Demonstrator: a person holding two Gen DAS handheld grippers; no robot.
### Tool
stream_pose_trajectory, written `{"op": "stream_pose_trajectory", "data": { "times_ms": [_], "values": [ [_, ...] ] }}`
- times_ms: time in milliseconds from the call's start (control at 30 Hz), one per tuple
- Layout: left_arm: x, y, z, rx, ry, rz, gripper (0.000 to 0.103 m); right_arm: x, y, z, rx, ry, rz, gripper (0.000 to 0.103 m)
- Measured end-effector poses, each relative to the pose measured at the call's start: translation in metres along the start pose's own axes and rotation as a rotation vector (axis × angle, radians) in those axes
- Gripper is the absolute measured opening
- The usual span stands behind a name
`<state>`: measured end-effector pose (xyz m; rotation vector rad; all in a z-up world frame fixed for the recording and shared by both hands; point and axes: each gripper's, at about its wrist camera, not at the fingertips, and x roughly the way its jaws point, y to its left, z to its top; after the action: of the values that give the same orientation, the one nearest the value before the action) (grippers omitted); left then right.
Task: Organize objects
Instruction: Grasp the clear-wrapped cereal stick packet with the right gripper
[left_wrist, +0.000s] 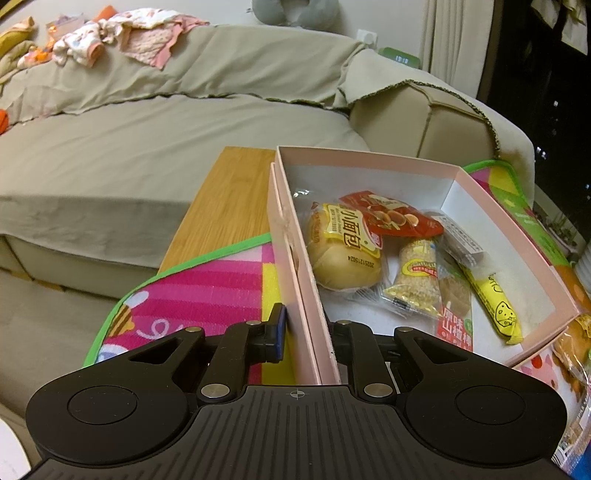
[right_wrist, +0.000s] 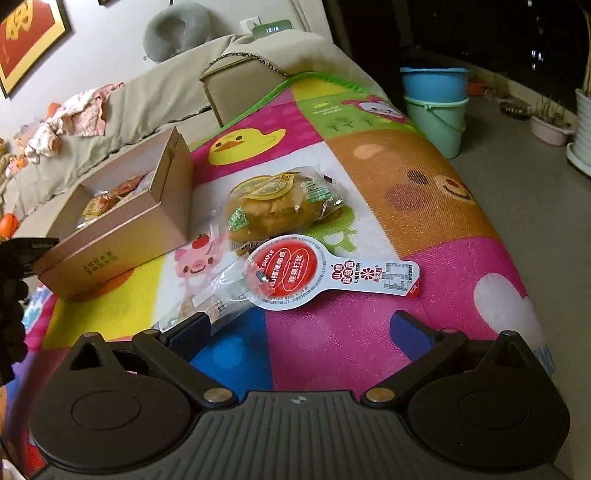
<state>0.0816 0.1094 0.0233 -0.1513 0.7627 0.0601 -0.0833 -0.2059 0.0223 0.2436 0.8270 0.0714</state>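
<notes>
Left gripper clamped the pink box wall; five snacks already lay inside. Right gripper hung open over the mat, where the bread packet and hawthorn lollipop waited beside the box: roughly two-thirds done, I judged.

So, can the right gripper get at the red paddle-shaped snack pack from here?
Probably yes: the right gripper is open, and the paddle-shaped snack pack lies flat on the mat just ahead, uncovered.

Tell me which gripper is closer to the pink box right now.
Left. The left gripper is clamped on the pink box side wall, while the right gripper hangs open over the mat, apart from the box.
</notes>
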Motion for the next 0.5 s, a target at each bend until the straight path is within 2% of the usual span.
{"op": "stream_pose_trajectory", "data": {
  "times_ms": [133, 233, 400, 500],
  "values": [
    [0.0, 0.001, -0.001, 0.002, -0.002, 0.0, 0.018, -0.002, -0.005, 0.009, 0.034, 0.025, 0.044, 0.103],
    [0.0, 0.002, -0.001, 0.005, -0.003, 0.0, 0.018, -0.005, 0.001, 0.011, 0.044, 0.05, 0.174, 0.103],
    [0.0, 0.001, -0.001, 0.004, -0.003, 0.0, 0.018, 0.009, 0.04, 0.014, -0.067, 0.083, 0.272, 0.103],
    [0.0, 0.001, 0.0, 0.005, -0.002, 0.0, 0.018, 0.026, 0.06, 0.025, -0.111, 0.077, 0.275, 0.103]
  ]
}}
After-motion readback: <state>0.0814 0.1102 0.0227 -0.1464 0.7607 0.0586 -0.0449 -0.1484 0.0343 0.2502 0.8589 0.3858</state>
